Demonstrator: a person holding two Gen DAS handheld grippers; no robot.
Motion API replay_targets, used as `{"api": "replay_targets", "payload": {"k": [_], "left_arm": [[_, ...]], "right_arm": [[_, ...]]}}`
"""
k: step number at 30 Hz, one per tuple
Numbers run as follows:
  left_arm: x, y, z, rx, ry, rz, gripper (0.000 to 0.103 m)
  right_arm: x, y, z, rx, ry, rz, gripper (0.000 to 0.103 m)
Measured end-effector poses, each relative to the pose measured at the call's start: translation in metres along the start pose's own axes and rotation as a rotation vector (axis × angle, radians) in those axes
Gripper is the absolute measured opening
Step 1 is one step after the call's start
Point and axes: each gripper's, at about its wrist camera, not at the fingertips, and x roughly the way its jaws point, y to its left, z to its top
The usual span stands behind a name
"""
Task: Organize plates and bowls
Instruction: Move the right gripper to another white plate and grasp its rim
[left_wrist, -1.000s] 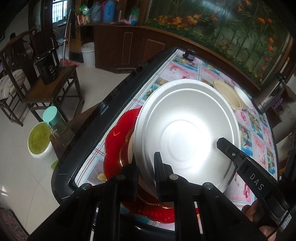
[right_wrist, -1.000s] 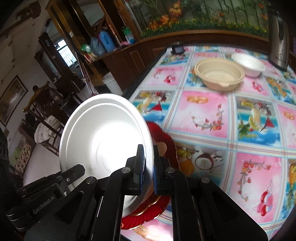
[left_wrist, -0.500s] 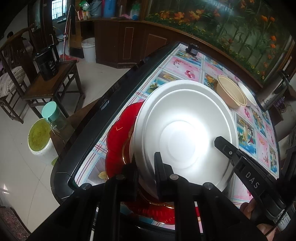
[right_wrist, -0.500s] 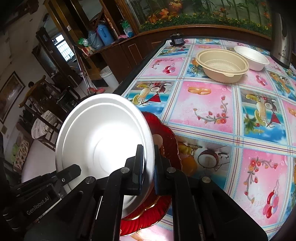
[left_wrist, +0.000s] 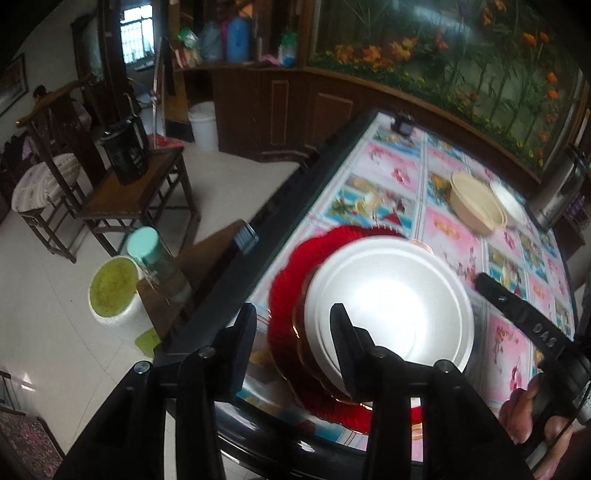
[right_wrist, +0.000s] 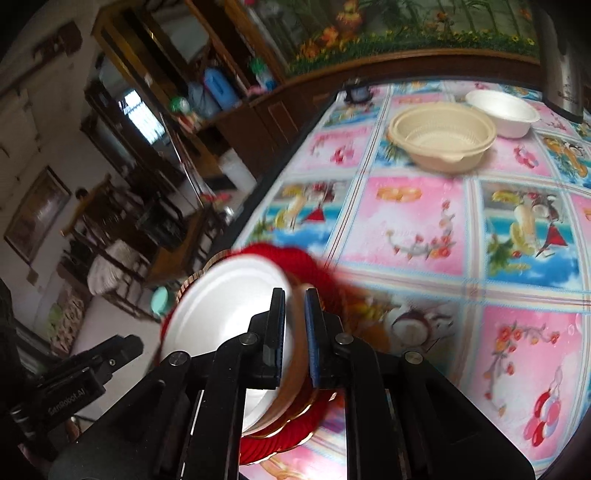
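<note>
My left gripper (left_wrist: 293, 325) is opening; half a second ago it pinched the white plate's (left_wrist: 391, 306) near rim, and now its fingers stand clear of it. The plate has dropped from its tilt onto the red plate (left_wrist: 286, 291) at the table's near-left edge. My right gripper (right_wrist: 294, 325) is also opening, jaws narrow, rim between them. Stack looks made. Next likely the beige bowl (right_wrist: 443, 136) and white bowl (right_wrist: 502, 110), far right.

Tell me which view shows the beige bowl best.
Right wrist view: the beige bowl shows its whole rim and ribbed inside, beside the white bowl. The left wrist view shows it small, blurred, near the frame's edge.
</note>
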Motion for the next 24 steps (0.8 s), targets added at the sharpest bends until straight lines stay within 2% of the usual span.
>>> {"api": "replay_targets", "payload": {"k": [2,6,13,16,19,24], "left_arm": [[-0.009,-0.002,0.001,-0.007,-0.027,-0.012,0.049],[-0.018,-0.023,-0.002,0.038,-0.049,-0.054,0.057],[-0.022,-0.109,-0.023,0.252,-0.020,-0.151,0.059],[-0.020,-0.151,-0.030,0.334,0.005,-0.195,0.062],[-0.016,-0.189,-0.035,0.388,0.022,-0.220,0.067],[0.008,-0.252,-0.038,0.415,0.079,-0.252,0.068]], "right_arm": [[-0.013,-0.014,0.005,0.014,-0.055,-0.023,0.020],[-0.033,-0.061,0.011,0.063,-0.143,-0.168,0.022],[-0.078,-0.171,0.014,0.276,-0.242,-0.313,0.021],[-0.101,-0.211,0.013,0.373,-0.284,-0.318,0.021],[-0.114,-0.233,0.012,0.416,-0.311,-0.328,0.021],[-0.127,-0.254,0.011,0.452,-0.316,-0.317,0.021]]}}
